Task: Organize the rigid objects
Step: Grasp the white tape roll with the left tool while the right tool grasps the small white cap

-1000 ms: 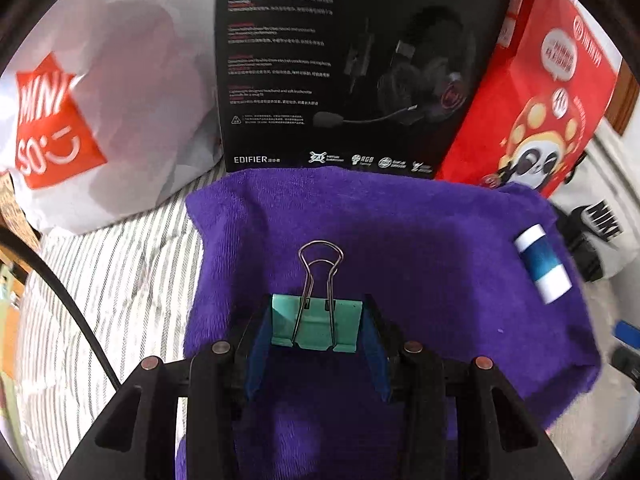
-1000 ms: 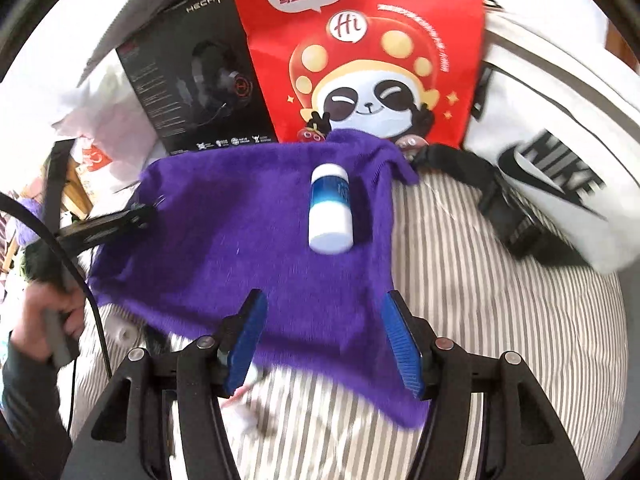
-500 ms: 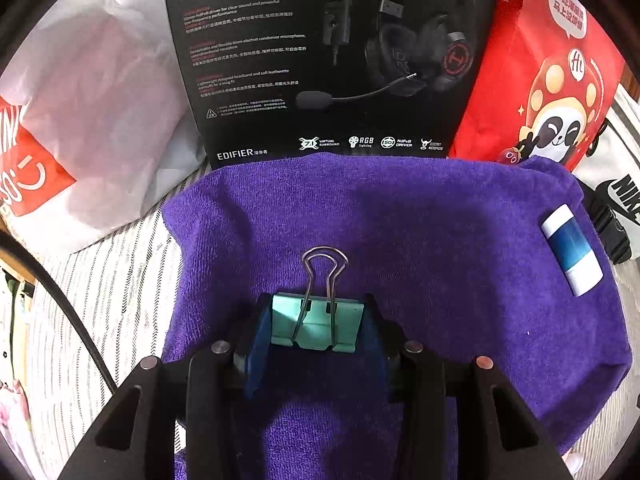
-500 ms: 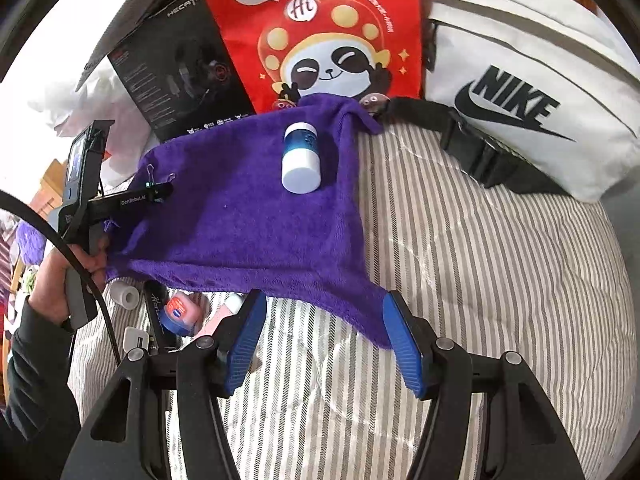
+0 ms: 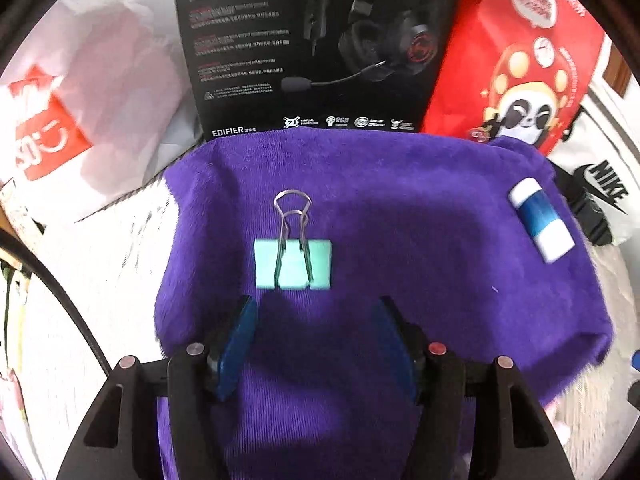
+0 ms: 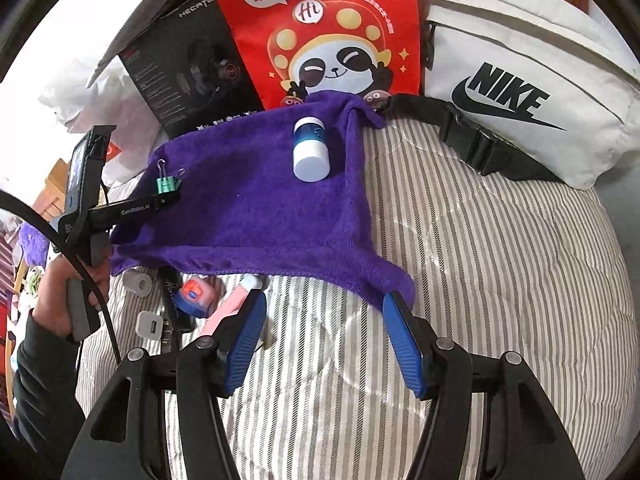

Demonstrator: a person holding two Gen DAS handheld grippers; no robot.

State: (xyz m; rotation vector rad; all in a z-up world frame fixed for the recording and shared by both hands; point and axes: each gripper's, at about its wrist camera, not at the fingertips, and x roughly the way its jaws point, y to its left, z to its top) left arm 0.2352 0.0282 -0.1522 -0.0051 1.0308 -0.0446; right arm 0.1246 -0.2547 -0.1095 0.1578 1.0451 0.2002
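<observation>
**Clip let go on purple towel**

Mint binder clip [image 5: 293, 265] lies flat on purple towel [image 5: 400, 208], just ahead of left gripper [image 5: 316, 344]; fingers just opened, nothing btwn them. Right gripper [image 6: 324, 340] half open, empty. Only right view shows small items [image 6: 196, 296] left of its fingers, on striped bed [image 6: 500, 300]. White-blue bottle [image 6: 311, 150] lies farther ahead.

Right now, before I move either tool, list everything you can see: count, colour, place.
binder clip: 1, mint green, on the towel, ahead of the left tool
bottle: 1, white and blue, lying on the towel's far side
towel: 1, purple, spread on the bedcover
headset box: 1, black, behind the towel
panda bag: 1, red, behind the towel
Nike bag: 1, white, right
small items: several, mixed, near the towel's front edge
bedcover: 1, striped
left tool: open, empty
right tool: open, empty
</observation>
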